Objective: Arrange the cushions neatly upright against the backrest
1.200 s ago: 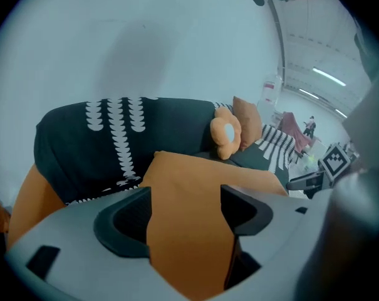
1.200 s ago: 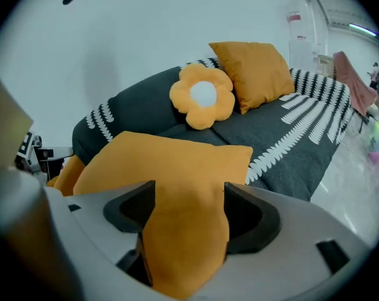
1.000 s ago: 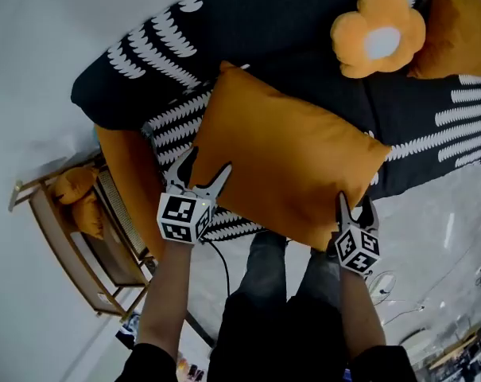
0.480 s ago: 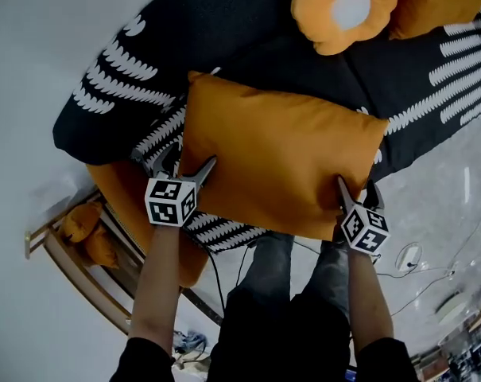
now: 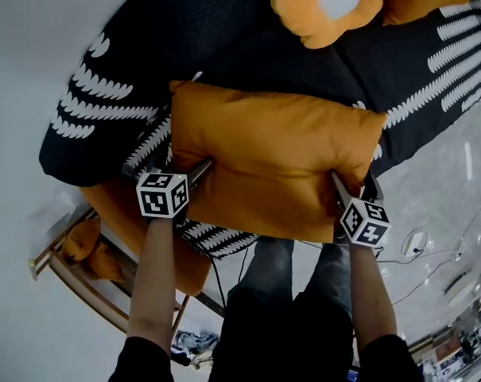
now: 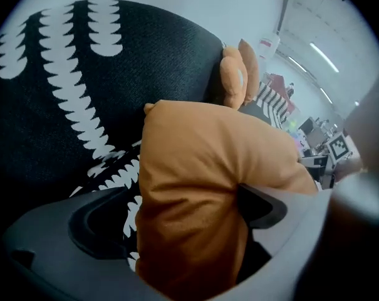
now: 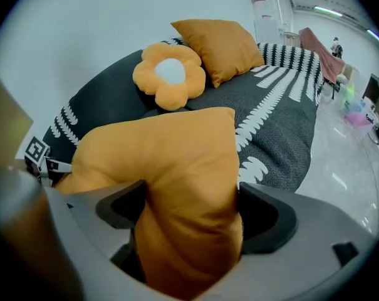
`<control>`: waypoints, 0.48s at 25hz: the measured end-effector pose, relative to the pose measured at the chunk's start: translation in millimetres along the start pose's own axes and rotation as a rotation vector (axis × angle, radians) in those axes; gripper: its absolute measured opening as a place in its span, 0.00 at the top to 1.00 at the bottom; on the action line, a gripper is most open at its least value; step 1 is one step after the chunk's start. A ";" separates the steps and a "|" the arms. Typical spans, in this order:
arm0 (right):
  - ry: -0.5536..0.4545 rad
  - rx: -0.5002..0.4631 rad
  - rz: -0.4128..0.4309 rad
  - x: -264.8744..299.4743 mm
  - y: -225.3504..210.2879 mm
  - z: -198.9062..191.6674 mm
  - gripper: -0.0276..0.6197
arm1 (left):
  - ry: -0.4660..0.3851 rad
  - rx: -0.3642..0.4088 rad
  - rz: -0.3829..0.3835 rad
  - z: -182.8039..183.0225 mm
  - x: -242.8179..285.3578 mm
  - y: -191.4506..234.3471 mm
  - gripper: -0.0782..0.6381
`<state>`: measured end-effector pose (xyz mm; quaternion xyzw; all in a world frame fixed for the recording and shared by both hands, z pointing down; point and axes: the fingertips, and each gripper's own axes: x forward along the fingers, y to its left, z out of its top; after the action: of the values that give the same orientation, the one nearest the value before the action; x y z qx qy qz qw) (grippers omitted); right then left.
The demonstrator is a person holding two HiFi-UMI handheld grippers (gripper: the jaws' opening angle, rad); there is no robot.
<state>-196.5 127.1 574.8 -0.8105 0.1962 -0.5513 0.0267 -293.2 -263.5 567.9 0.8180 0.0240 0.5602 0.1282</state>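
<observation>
1. Orange rectangular fabric cushion (image 5: pixel 276 157) lies across the near part of the black sofa with white leaf print (image 5: pixel 105 94). The orange flower-shaped cushion (image 5: pixel 323 6) sits far right.
2. Left gripper (image 6: pixel 186 212): jaws just opened wide, cushion's left end loose between them.
3. Right gripper (image 7: pixel 192 209): jaws likewise just opened wide, right end bulging between, no firm pinch.
4. Risk: let go here, the cushion likely flops flat or slides off the near seat edge instead of standing against the backrest (image 7: pixel 104 108).
5. Risk: pulling back could snag fabric and drag it nearer.
</observation>
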 end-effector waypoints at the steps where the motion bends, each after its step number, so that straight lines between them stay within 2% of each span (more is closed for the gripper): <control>1: 0.002 0.005 0.007 2.7 -0.2 1.0 0.26 | 0.004 -0.010 -0.017 1.1 2.3 0.9 0.13; 5: 0.023 0.020 0.045 7.7 -1.9 3.9 0.26 | 0.000 -0.075 -0.094 0.5 9.6 -2.4 0.12; 8: 0.068 0.046 0.112 10.7 1.8 3.1 0.28 | -0.026 -0.126 -0.135 -3.5 10.4 -10.5 0.15; 10: 0.084 0.025 0.138 6.9 9.5 3.3 0.39 | -0.053 -0.100 -0.124 -4.4 4.2 -19.8 0.29; 12: 0.069 -0.019 0.129 -2.1 17.8 7.0 0.52 | -0.092 -0.062 -0.095 -3.7 -6.8 -30.5 0.41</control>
<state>-196.0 110.3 565.6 -0.7770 0.2540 -0.5740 0.0480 -296.0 -234.6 555.8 0.8365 0.0392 0.5158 0.1808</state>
